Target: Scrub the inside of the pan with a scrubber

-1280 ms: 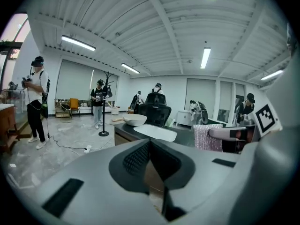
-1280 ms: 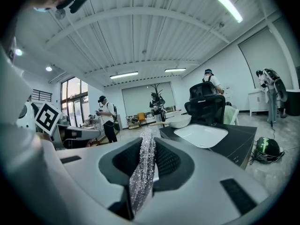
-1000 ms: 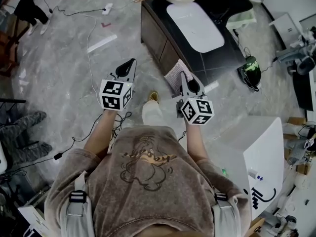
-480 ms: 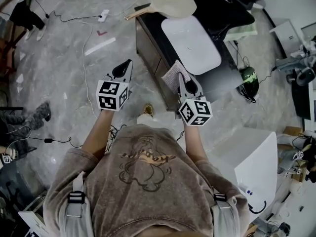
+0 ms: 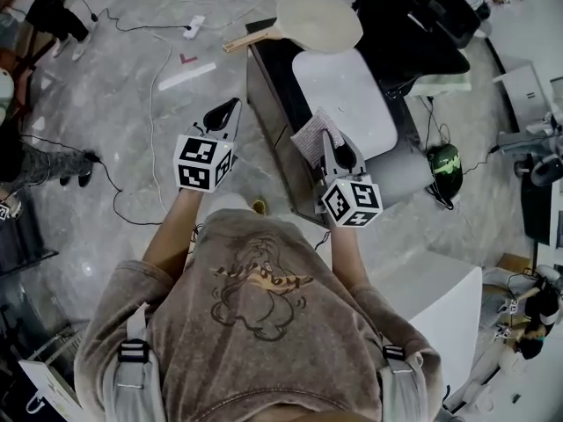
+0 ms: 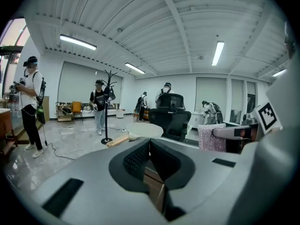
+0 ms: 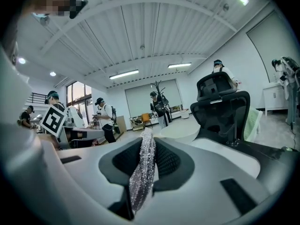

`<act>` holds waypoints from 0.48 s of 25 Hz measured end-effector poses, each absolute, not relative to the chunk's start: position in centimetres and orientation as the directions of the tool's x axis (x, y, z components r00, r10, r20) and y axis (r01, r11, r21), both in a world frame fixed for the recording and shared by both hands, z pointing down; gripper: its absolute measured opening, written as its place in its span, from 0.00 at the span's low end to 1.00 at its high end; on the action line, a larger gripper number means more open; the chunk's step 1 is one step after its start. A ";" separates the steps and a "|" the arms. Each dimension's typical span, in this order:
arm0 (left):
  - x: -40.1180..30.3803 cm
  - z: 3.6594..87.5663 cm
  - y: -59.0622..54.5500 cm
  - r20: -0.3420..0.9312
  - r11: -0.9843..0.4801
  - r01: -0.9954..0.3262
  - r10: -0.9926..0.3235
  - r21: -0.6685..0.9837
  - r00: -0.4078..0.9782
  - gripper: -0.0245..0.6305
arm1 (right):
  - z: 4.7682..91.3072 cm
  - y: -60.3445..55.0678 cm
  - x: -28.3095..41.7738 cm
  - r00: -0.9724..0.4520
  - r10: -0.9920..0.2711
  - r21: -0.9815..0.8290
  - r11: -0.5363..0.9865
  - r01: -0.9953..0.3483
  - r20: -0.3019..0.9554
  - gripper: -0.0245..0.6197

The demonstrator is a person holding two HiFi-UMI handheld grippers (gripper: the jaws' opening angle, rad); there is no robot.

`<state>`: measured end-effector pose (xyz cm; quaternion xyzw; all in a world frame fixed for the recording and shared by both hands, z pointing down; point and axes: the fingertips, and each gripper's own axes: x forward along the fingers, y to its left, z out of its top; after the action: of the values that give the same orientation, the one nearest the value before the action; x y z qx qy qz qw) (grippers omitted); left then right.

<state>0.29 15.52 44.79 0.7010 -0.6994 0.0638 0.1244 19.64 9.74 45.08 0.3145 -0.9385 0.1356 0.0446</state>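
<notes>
The pan, pale with a wooden handle, sits at the far end of a dark desk; it also shows in the left gripper view. My right gripper is shut on a sparkly silver scrubber, held over the desk's near corner. The scrubber hangs pinched between the right gripper's jaws. Out over the floor left of the desk, my left gripper is shut with nothing in it. Both grippers are well short of the pan.
A white oval board lies on the desk between me and the pan. A black office chair stands behind the desk, a white cabinet at my right. Cables trail over the marble floor. Several people stand about the room.
Both grippers have moved forward together toward the desk. The desk, board and pan now sit nearer and fuller in the head view. The scrubber stays gripped.
</notes>
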 end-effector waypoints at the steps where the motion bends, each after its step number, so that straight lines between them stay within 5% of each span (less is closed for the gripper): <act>1: 0.1 44.8 15.2 0.264 0.012 -0.997 -0.964 0.081 0.010 0.07 | 45.1 9.4 19.5 -0.800 -0.575 -0.228 0.767 -0.599 0.169 0.17; 12: -2.0 44.5 9.7 0.277 0.007 -0.999 -0.961 0.053 0.008 0.07 | 45.8 4.3 18.3 -0.797 -0.577 -0.245 0.759 -0.604 0.176 0.17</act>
<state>-1.95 9.65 44.52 0.7000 -0.6998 0.0800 0.1181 18.30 4.35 45.78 0.3152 -0.9367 0.1459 0.0450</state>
